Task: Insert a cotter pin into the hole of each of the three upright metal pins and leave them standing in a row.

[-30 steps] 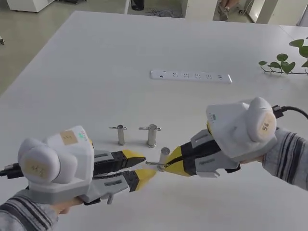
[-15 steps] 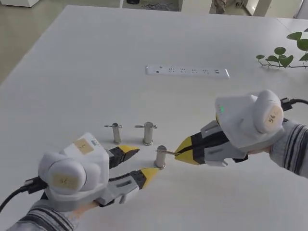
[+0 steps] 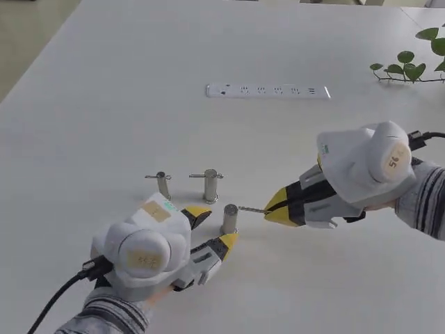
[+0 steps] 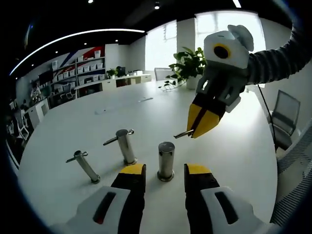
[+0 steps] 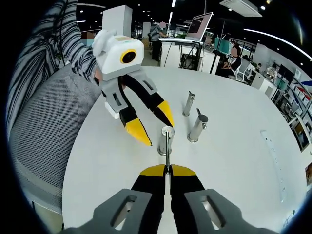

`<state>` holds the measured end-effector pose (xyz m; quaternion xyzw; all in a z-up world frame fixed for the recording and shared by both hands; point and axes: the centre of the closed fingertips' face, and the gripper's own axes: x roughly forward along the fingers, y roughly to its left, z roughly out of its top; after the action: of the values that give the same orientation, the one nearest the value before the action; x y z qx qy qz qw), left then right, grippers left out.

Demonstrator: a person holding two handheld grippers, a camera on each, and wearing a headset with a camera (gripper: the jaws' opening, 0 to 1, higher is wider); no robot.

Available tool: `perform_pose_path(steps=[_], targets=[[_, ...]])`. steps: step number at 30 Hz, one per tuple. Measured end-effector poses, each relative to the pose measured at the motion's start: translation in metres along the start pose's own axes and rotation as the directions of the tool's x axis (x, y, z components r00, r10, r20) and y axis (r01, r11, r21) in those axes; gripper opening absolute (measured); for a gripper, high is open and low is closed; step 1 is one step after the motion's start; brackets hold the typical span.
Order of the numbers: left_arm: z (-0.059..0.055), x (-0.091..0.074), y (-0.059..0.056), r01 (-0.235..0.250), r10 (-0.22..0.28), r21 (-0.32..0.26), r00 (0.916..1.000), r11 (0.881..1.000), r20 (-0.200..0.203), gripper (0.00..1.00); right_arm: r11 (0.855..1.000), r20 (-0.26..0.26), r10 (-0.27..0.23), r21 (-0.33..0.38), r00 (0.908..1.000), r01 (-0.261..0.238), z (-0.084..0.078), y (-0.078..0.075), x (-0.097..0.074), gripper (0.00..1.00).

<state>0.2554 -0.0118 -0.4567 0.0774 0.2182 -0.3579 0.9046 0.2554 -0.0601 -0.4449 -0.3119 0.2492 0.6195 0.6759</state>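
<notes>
Held cotter pin (image 3: 252,209) at the last bare metal pin (image 3: 230,218)

Left of the bare metal pin, the left gripper (image 3: 212,227) has its yellow fingers spread, one on each side of that pin, gripping nothing; its tan sticker (image 3: 156,211) is too blurred to read. Behind and left of the bare pin stand two more pins (image 3: 163,186), fitted cotters (image 3: 158,176) through their tops. Right of it, the right gripper (image 3: 274,207) (its label (image 3: 396,161) reads roughly "56") pinches the held cotter pin, whose tip is just short of the pin's head and whose tail is hidden between the fingers.

The head view is looking down across the table (image 3: 104,83). The gripper views are facing each other, low and close, sharing the upright pin (image 4: 165,160) between them.
</notes>
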Motion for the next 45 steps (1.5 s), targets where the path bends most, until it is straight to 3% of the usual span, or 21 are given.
perform_pose_path(steps=[10, 21, 31, 45], targets=[[-0.005, 0.016, 0.001, -0.041, 0.04, -0.079, 0.999, 0.996, -0.019, 0.24, 1.0, -0.018, 0.006, 0.006, 0.9998, -0.006, -0.012, -0.002, 0.008, 0.0], [-0.008, 0.022, 0.003, -0.06, 0.056, -0.095, 0.9976, 0.994, -0.041, 0.13, 1.0, 0.005, 0.012, 0.013, 0.9999, -0.012, -0.009, -0.003, 0.011, 0.0], [-0.008, 0.022, 0.001, -0.056, 0.052, -0.107, 0.9979, 0.993, -0.039, 0.1, 1.0, 0.007, 0.022, -0.008, 0.9997, -0.022, -0.003, -0.001, 0.011, 0.0], [-0.009, 0.022, 0.001, -0.012, 0.009, -0.098, 0.9995, 0.995, -0.032, 0.1, 0.997, -0.036, 0.02, -0.077, 0.9992, -0.023, 0.002, -0.001, 0.011, 0.0]])
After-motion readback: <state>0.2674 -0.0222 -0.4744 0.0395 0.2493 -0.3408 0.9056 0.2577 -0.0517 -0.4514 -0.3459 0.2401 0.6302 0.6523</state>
